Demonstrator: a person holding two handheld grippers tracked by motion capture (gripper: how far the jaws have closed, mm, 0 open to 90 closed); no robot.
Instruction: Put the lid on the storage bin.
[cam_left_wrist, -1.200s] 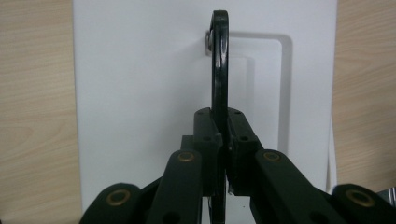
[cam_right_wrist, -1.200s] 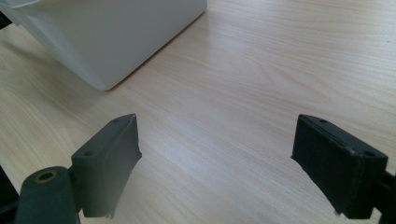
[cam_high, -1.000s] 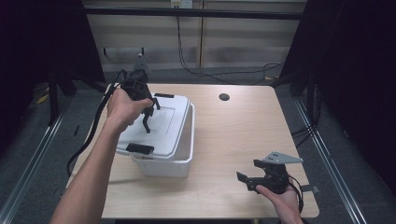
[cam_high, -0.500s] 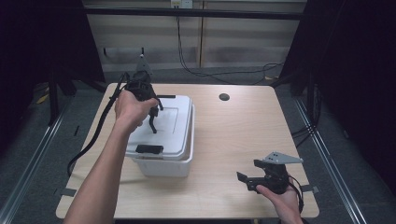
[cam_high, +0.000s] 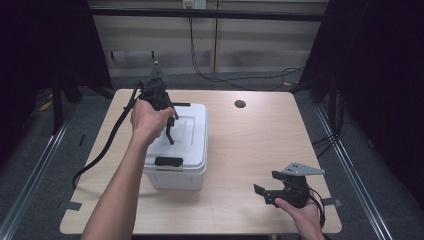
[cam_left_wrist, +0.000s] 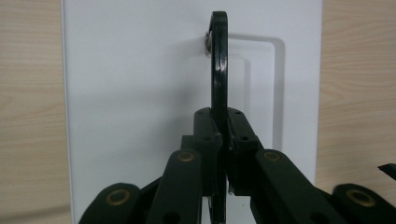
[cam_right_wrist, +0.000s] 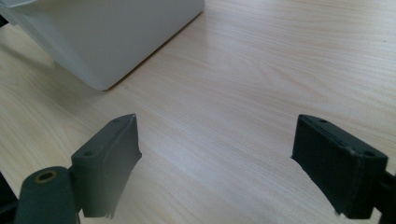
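A light wooden table (cam_high: 260, 145) carries a white lidded box (cam_high: 192, 150) on its left half. The box's black carrying handle (cam_left_wrist: 219, 70) stands upright above the lid. The left gripper (cam_high: 167, 125) reaches down over the lid from above, its jaws pressed together on that handle. A small black latch (cam_high: 168, 161) sits at the lid's near edge, its detail hard to make out. Well apart, at the table's near right corner, the right gripper (cam_high: 265, 192) rests low with its jaws spread wide over bare wood, holding nothing.
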